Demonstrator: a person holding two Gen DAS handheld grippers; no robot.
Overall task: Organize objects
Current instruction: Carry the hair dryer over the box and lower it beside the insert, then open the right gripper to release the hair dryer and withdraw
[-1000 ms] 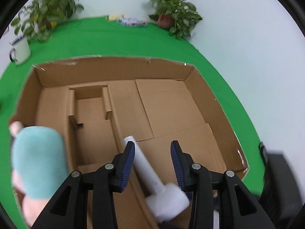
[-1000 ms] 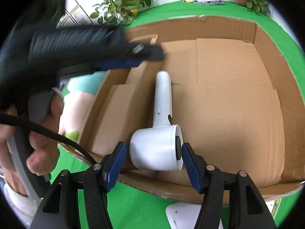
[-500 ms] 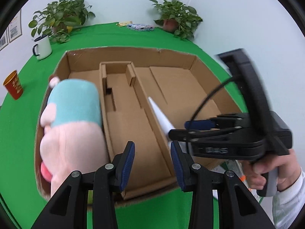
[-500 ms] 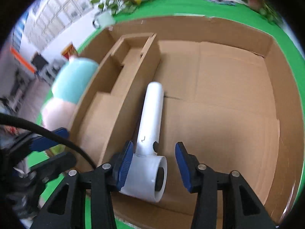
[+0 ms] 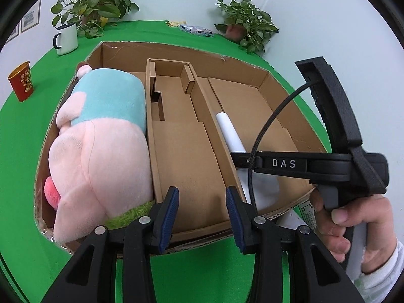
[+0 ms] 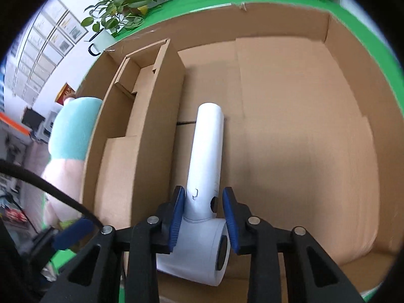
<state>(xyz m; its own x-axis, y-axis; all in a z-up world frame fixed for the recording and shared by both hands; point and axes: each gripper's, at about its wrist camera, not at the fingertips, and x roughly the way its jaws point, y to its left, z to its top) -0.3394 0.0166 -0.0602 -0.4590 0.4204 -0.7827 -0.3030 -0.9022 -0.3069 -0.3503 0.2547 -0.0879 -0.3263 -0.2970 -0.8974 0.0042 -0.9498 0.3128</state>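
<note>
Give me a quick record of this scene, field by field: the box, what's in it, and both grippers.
box: open cardboard box on green table
left section: plush toy
right section: white hair dryer, lying flat
left gripper: open, empty, over box's near edge
right gripper: jaws closing around hair dryer's handle
outside box: white mug, red cup

Right tongs (image 6: 203, 216) narrower around hair dryer (image 6: 205, 166)

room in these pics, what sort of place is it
Probably an office or lab set up for recording: a green-covered table holds a cardboard box, potted plants line a plain wall, and framed sheets hang nearby.
</note>
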